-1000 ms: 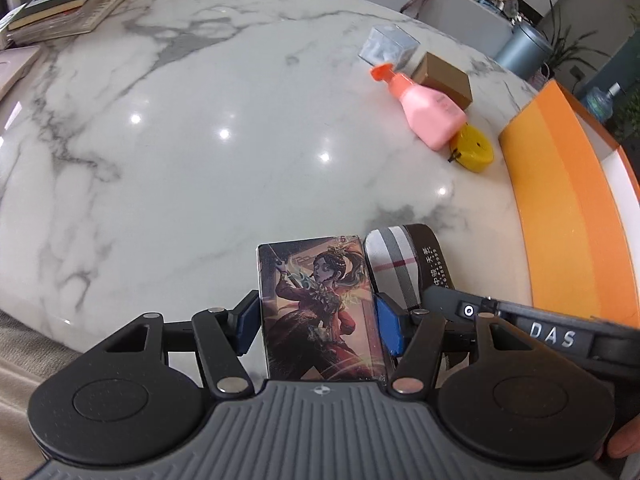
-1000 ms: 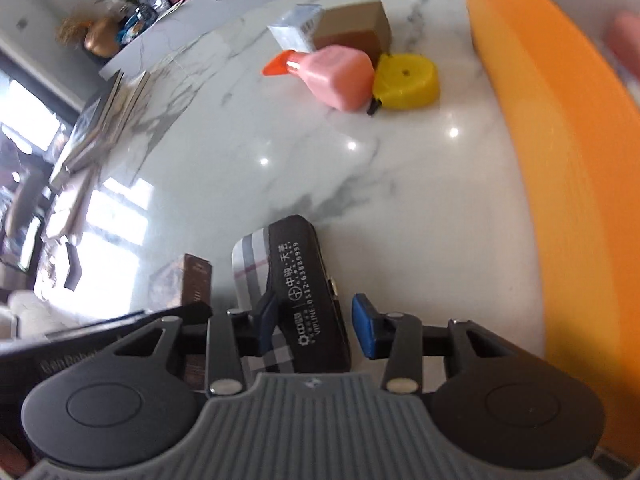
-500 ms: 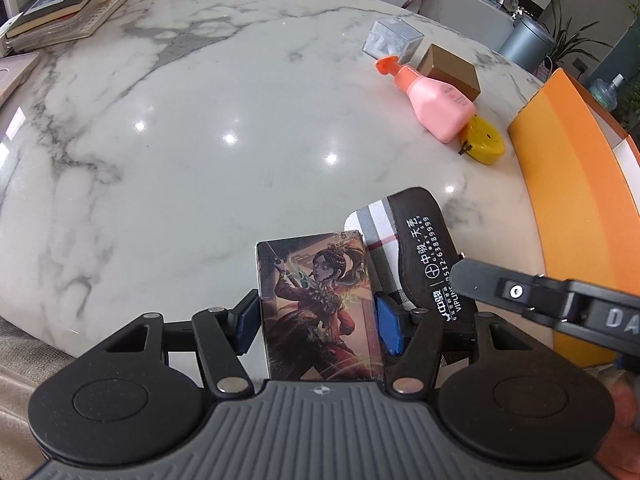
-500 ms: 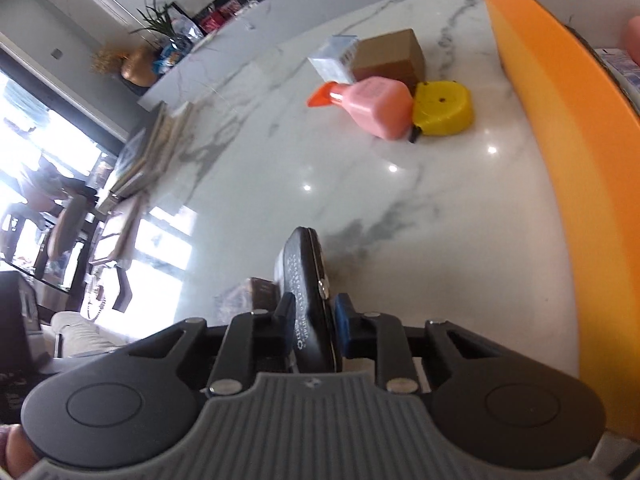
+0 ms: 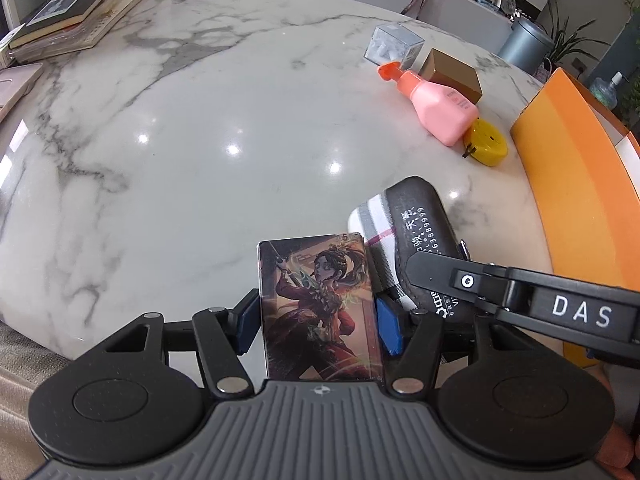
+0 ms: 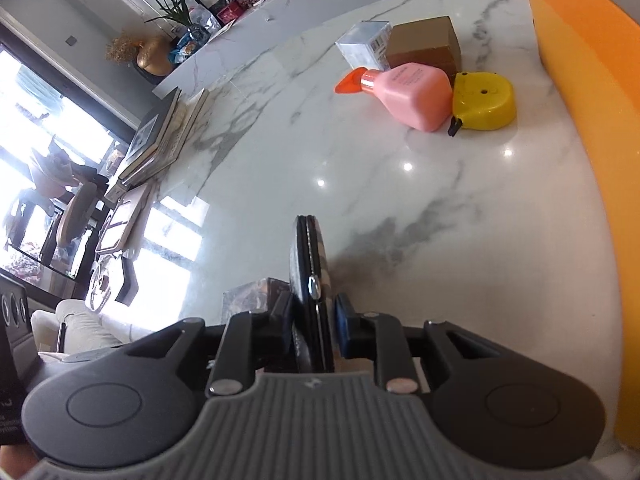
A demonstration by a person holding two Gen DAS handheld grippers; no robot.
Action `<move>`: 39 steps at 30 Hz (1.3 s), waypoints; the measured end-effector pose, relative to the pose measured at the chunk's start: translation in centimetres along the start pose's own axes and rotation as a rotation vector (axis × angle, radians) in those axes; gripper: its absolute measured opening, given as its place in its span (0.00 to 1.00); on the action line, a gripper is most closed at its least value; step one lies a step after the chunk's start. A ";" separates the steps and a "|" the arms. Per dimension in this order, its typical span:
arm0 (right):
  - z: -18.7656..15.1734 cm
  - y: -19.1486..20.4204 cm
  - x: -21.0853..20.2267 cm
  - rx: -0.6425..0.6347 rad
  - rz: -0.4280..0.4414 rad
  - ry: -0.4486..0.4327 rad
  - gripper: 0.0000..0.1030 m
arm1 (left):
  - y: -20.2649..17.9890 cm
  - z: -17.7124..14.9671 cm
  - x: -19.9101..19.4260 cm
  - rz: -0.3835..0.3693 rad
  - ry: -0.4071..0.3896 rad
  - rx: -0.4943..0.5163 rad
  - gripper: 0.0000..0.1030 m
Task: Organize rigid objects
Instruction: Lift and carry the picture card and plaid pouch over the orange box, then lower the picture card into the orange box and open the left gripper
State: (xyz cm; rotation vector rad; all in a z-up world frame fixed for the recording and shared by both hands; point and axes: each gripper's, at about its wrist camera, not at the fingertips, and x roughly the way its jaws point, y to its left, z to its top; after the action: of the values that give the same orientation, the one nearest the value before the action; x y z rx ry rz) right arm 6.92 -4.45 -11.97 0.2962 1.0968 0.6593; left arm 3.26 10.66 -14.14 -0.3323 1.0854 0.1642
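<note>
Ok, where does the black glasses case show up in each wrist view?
Left wrist: the black glasses case lies lower right, beside the picture card, under the right gripper's arm.
Right wrist: it stands edge-on at bottom centre, between the closing jaws.
Shared landmark: the pink bottle beside the yellow tape measure.

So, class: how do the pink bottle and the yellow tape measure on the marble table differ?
The pink bottle is the larger, a blocky body narrowing to an orange cap; the yellow tape measure is a smaller, rounded case. The bottle lies on its side; the tape measure lies flat. Both rest touching, beside the brown box.
</note>
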 end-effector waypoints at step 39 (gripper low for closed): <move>3.5 -14.4 -23.7 0.311 -0.146 -0.496 0.16 | -27.5 8.1 -3.2 -0.182 0.135 0.274 0.66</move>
State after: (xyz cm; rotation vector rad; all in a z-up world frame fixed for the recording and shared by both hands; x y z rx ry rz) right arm 8.13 -30.10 -0.95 0.6065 0.7294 0.2580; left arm 16.60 -12.22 -2.79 -0.1952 1.1878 -0.1704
